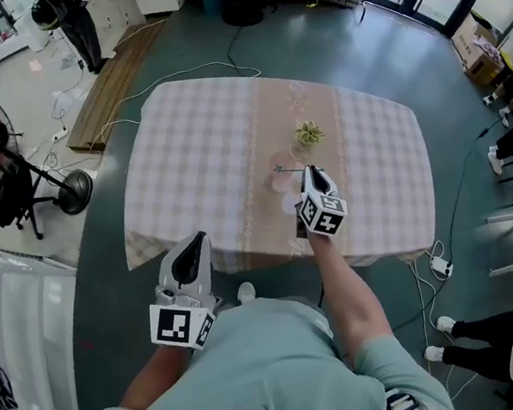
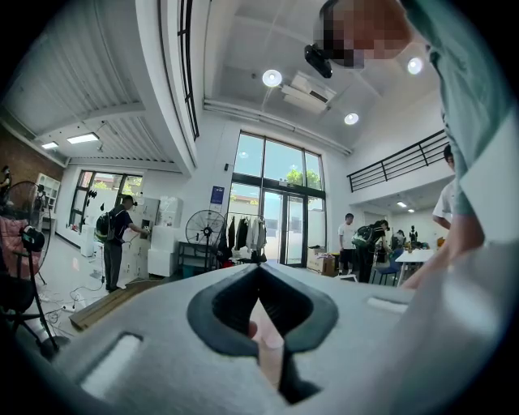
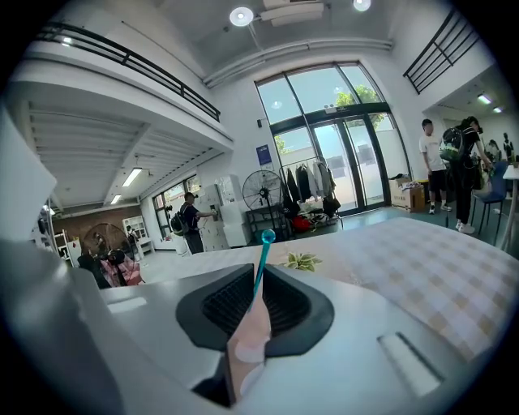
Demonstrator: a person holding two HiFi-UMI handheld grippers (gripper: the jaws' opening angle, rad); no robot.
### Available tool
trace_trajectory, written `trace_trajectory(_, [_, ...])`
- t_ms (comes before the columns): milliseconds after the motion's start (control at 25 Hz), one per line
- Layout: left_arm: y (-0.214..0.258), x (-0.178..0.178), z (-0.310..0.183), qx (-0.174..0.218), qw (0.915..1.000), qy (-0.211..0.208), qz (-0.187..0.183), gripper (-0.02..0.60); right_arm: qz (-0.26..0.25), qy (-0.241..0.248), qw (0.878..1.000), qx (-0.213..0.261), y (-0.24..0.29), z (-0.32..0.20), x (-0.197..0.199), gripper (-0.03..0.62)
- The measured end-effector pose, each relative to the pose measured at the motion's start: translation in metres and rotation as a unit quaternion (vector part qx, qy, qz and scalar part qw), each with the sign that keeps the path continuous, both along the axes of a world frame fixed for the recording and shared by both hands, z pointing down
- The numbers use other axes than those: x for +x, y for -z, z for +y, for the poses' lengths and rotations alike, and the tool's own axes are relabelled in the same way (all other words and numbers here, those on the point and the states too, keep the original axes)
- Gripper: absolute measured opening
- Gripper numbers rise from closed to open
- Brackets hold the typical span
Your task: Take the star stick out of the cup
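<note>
**Stick pinched in the right jaws, above the table's middle**

The star stick (image 3: 260, 267) stands in the seam of the right gripper (image 3: 256, 301). Those jaws are drawn together on its thin teal shaft. Its long axis runs up and out from the pads, and the small ball at its end stands clear above them. No star can be made out in any view. In the head view the stick (image 1: 285, 168) shows only as a fine line running left from the tips of the right gripper (image 1: 310, 176). A pale pink shape just below that line is probably the cup (image 1: 282, 184), though whether the stick's lower end is still inside it cannot be told.

Judged from this, the coming move is a pull along the shaft's own line, away from the cup. The right hand is the only one placed for it.

The left gripper (image 2: 261, 314) is closed on nothing. It hangs off the table's near edge (image 1: 193, 248), well apart from the stick.

A small potted plant (image 1: 309, 132) sits just beyond the right gripper. On every other side the checked tablecloth (image 1: 193, 161) lies bare, with open air above.
</note>
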State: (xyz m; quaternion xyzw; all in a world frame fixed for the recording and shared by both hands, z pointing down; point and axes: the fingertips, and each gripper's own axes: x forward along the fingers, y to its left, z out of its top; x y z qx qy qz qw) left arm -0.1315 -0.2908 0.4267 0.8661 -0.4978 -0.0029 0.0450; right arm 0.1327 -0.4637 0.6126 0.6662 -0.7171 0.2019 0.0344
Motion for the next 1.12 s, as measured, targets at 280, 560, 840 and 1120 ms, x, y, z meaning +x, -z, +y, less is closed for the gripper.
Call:
trace_trajectory(280, [0.001,0.007,-0.004,0.002,1.0,-0.004,0.002,0.0,-0.011,0.007,1.0,0.005,0.006,-0.001,0.001,0.015])
trace_trajectory(560, [-0.003,0.016,-0.006,0.003,1.0,-0.007,0.004,0.0,-0.019,0.022,0.999,0.015,0.018,-0.004,-0.002,0.011])
trace_trajectory(840, [-0.002,0.027,-0.005,0.002,0.9999,-0.013,0.007,0.0,-0.021,0.043,0.998,0.044,0.055,0.007,-0.005,0.011])
trace_trajectory(1120, [-0.002,0.046,-0.004,0.002,0.9994,-0.032,0.012,0.0,0.01,0.056,0.992,0.109,0.116,0.023,0.002,0.011])
